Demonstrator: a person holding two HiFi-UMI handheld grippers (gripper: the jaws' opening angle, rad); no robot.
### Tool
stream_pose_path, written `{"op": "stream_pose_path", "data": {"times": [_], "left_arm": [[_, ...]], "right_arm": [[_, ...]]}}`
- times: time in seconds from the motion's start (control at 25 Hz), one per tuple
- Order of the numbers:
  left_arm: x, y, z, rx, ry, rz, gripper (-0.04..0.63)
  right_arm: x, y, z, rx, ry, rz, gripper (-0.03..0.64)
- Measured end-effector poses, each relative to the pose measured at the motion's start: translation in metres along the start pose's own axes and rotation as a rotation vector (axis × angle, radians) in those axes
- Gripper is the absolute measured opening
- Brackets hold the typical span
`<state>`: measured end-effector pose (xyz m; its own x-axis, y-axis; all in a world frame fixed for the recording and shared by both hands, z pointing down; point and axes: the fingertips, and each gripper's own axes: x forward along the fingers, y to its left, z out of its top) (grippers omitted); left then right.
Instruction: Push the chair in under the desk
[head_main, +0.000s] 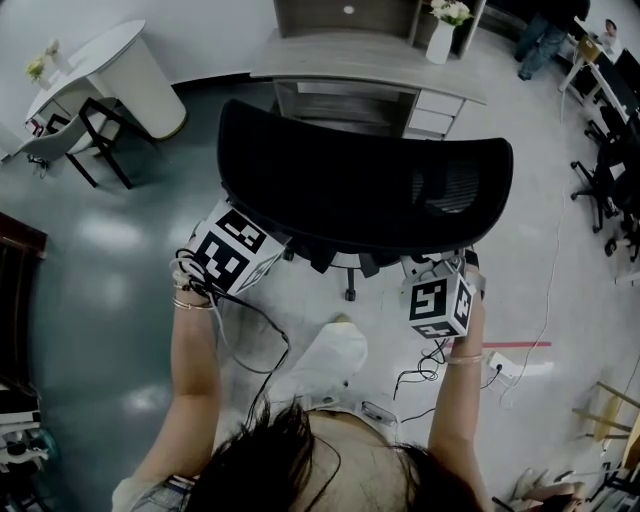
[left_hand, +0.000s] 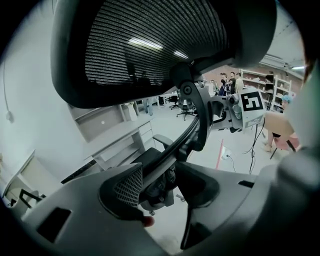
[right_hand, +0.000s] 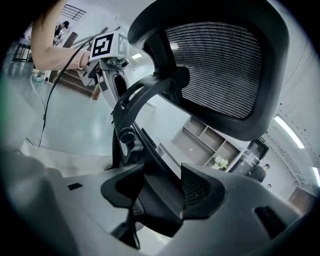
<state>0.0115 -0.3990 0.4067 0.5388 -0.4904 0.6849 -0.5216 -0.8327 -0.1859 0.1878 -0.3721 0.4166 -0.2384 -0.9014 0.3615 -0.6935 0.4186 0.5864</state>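
A black mesh-backed office chair (head_main: 360, 185) stands with its backrest toward me, facing the grey desk (head_main: 350, 60) just beyond it. My left gripper (head_main: 262, 250) sits under the backrest's left side and my right gripper (head_main: 440, 272) under its right side, fingertips hidden by the backrest. In the left gripper view, the left gripper (left_hand: 160, 180) has a curved arm of the chair's back frame (left_hand: 192, 132) running between its jaws. In the right gripper view, the right gripper (right_hand: 162, 187) holds the other frame arm (right_hand: 137, 97) the same way.
A white vase of flowers (head_main: 442, 35) stands on the desk, above a drawer unit (head_main: 432, 110). A white round table (head_main: 110, 60) and a black-framed chair (head_main: 95, 130) are at far left. Cables, a power strip (head_main: 505, 365), red floor tape (head_main: 515, 345), more office chairs (head_main: 610, 170) at right.
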Motion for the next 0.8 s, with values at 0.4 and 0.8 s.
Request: {"op": "stream_pose_path", "data": {"times": [0.4,0.8], "left_arm": [[0.010,0.006,0.007,-0.001,0.008,0.000,0.201],[0.035,0.032,0.024,0.003,0.018,-0.001,0.201]], "right_arm": [[0.011,-0.010,-0.004,0.000,-0.014,0.005,0.232],[0.042,-0.034,-0.007,0.003,-0.011,0.005,0.232]]}}
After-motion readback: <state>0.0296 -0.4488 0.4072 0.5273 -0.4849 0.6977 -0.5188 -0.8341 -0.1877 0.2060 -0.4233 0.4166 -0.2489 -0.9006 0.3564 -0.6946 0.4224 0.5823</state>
